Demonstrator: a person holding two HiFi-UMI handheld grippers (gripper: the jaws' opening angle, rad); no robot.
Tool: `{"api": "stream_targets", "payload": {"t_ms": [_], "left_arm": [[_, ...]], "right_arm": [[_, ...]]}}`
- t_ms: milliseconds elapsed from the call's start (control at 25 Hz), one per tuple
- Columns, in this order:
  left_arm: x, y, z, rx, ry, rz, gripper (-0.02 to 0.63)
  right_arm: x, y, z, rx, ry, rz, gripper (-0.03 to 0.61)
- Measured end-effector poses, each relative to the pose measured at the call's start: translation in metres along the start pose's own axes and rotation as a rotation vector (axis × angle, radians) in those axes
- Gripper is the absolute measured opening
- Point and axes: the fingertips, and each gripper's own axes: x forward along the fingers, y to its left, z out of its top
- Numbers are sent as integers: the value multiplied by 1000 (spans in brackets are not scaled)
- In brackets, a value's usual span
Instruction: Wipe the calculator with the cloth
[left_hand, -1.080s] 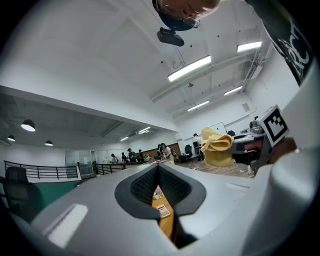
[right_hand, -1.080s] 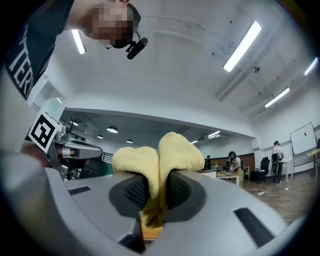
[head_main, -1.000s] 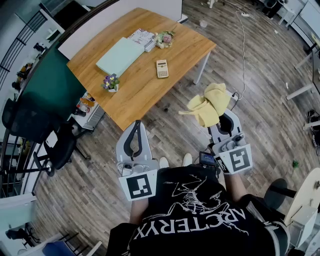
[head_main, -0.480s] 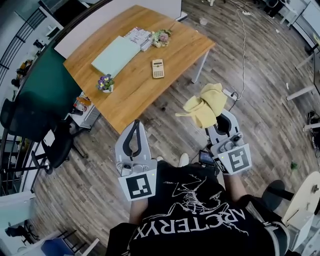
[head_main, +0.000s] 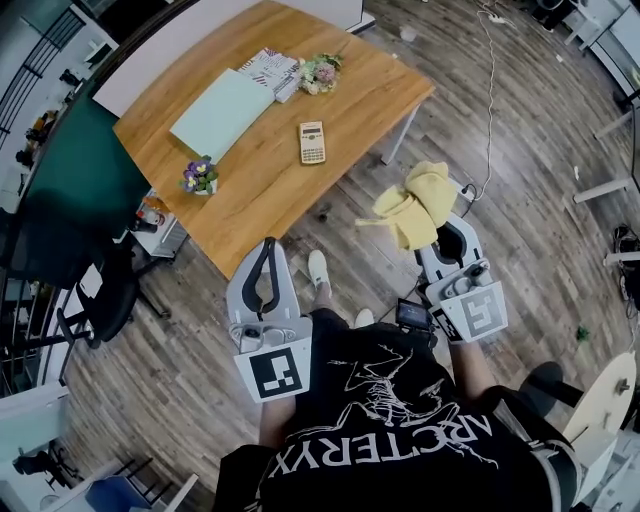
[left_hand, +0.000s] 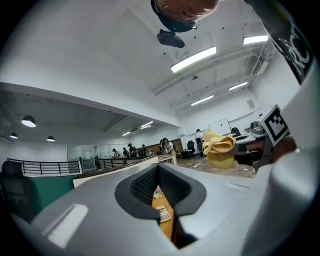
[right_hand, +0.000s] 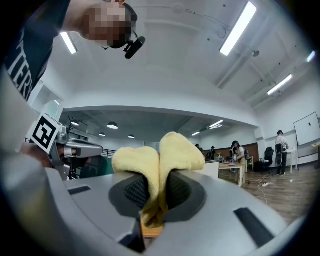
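Observation:
A beige calculator (head_main: 312, 142) lies flat on the wooden table (head_main: 260, 175), near its right-hand side; it also shows small through the left jaws as the calculator (left_hand: 163, 214). My right gripper (head_main: 440, 225) is shut on a yellow cloth (head_main: 413, 205), which bunches above the jaws over the floor, to the right of the table. The cloth (right_hand: 157, 170) fills the right gripper view. My left gripper (head_main: 268, 255) hangs shut and empty just off the table's near edge.
On the table lie a pale green folder (head_main: 222, 112), a patterned booklet (head_main: 267, 68), a flower bunch (head_main: 320, 72) and a small flower pot (head_main: 198, 176). Black office chairs (head_main: 100, 290) stand at the left. A cable (head_main: 487, 90) runs over the wood floor.
The view has shifted forward toward the table; a foot now shows ahead between the grippers. Both grippers keep their hold and pose, the right one carrying the cloth.

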Motion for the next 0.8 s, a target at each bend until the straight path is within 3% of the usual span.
{"api": "stream_targets", "payload": {"t_ms": [240,520,640,800], "left_arm": [[84,47,-8,-8,-14,-36,9],[169,103,-6,-11,-38,-122,9],[190,120,-12,-11,-26,-145,9],[214,131,-18,-34,-15,-158,9]], "right_arm": [[86,-26,6,-26,-33,-36,54],[202,-25,57,-49,-146,-19,54],[221,-32,36,-44,-128,-37,54],[252,-40,45,-39,-134,-44,54]]}}
